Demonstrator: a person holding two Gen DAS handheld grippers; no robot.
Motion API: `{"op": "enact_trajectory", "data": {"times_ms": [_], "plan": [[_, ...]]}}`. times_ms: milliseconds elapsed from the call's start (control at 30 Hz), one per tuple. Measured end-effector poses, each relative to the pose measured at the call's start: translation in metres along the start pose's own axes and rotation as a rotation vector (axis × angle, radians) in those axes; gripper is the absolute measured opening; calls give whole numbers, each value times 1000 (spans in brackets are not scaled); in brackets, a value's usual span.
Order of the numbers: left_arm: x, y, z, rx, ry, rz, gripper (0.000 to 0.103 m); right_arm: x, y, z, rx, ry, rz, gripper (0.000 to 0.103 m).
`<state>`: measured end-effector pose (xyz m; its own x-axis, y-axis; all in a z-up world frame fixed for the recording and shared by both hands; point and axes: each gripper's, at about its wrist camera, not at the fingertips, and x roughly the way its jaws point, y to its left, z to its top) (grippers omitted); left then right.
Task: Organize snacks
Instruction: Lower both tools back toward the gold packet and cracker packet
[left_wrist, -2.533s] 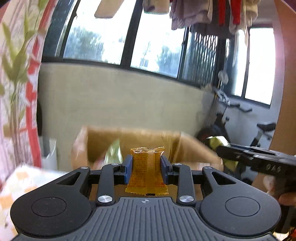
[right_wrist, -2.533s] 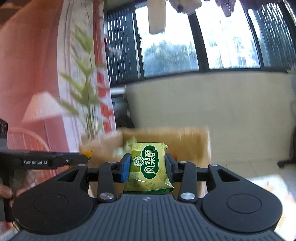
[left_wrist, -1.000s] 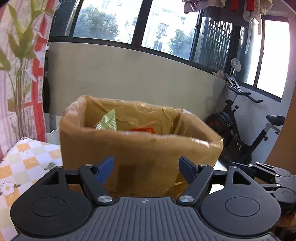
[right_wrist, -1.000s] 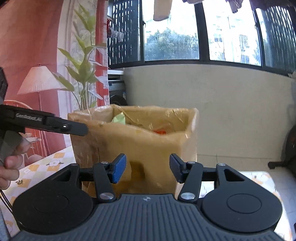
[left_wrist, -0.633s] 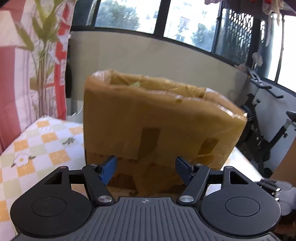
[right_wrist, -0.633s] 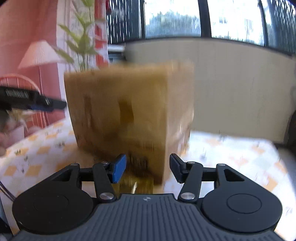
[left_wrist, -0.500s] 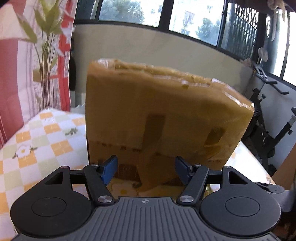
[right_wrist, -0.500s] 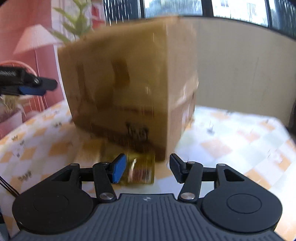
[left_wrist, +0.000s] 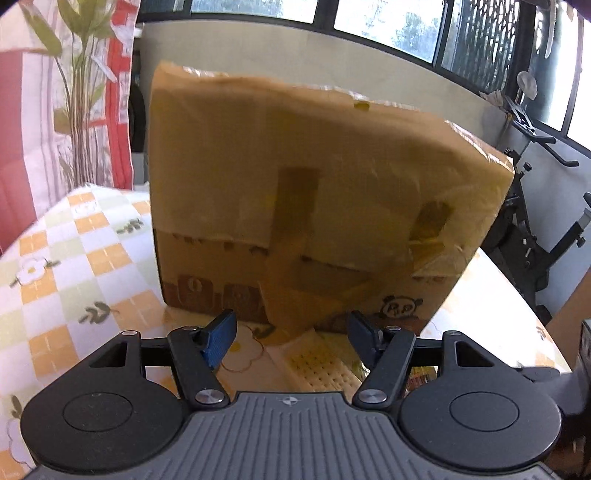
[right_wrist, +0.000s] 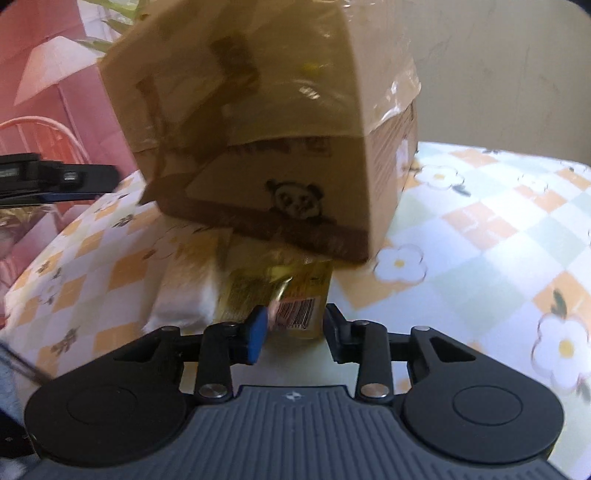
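Observation:
A tall cardboard box (left_wrist: 295, 192) wrapped in clear tape stands on the checked tablecloth and fills both views. My left gripper (left_wrist: 291, 338) is open, low in front of the box. A pale dotted cracker packet (left_wrist: 317, 363) lies on the cloth between its fingers, untouched. My right gripper (right_wrist: 293, 332) is low at the box's (right_wrist: 266, 122) near corner. Its jaws are closing on a yellow snack packet (right_wrist: 299, 295) with a barcode; the pads meet its edges and the foil buckles. A white packet (right_wrist: 184, 299) lies just left of it.
The tablecloth (right_wrist: 498, 236) has orange and green checks with flowers. My left gripper (right_wrist: 74, 177) shows side-on at the left of the right wrist view. An exercise bike (left_wrist: 532, 229) stands beyond the table's right edge, and a plant-print curtain (left_wrist: 74, 92) hangs at the left.
Both grippers held packets above the box, then stood empty and sank in front of it to the table. The right jaws have narrowed around the yellow packet. The left jaws narrowed slightly.

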<state>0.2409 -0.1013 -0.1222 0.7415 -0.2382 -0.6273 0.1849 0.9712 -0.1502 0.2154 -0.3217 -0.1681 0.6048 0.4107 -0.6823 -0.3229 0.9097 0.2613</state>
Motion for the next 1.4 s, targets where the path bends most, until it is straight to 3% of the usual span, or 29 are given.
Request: {"op": "enact_trajectory", "data": {"times_ms": [33,133,300,400,567,667,767,833,1000,1167,1300,1400], "plan": [[1,-1,-2,0,6,-4,69,-3,2,-4,14,4,7,34],[3,-2,-8,-4,17,-23,69,-10,12,-13,38,26,35,13],[4,1,-15,-13,37,-50,69,-13,30,-20,17,36,13,12],[5,6,-20,-22,48,-58,68,-13,40,-16,-50,41,-45,16],[5,14,-24,-50,46,-69,68,-17,53,-1,-265,83,-48,51],[6,18,-26,-63,49,-77,67,-9,59,12,-410,100,-63,64],[4,20,-28,-66,44,-81,67,3,62,24,-510,108,-75,66],[3,23,-28,-71,42,-79,67,16,61,32,-539,146,-41,75],[0,33,-30,-90,36,-70,67,45,62,36,-640,204,15,79],[1,39,-31,-111,39,-65,67,59,54,38,-580,241,60,87],[2,40,-32,-110,42,-73,67,60,39,38,-448,255,85,87],[4,40,-34,-110,48,-75,67,54,40,34,-424,243,70,87]]}}
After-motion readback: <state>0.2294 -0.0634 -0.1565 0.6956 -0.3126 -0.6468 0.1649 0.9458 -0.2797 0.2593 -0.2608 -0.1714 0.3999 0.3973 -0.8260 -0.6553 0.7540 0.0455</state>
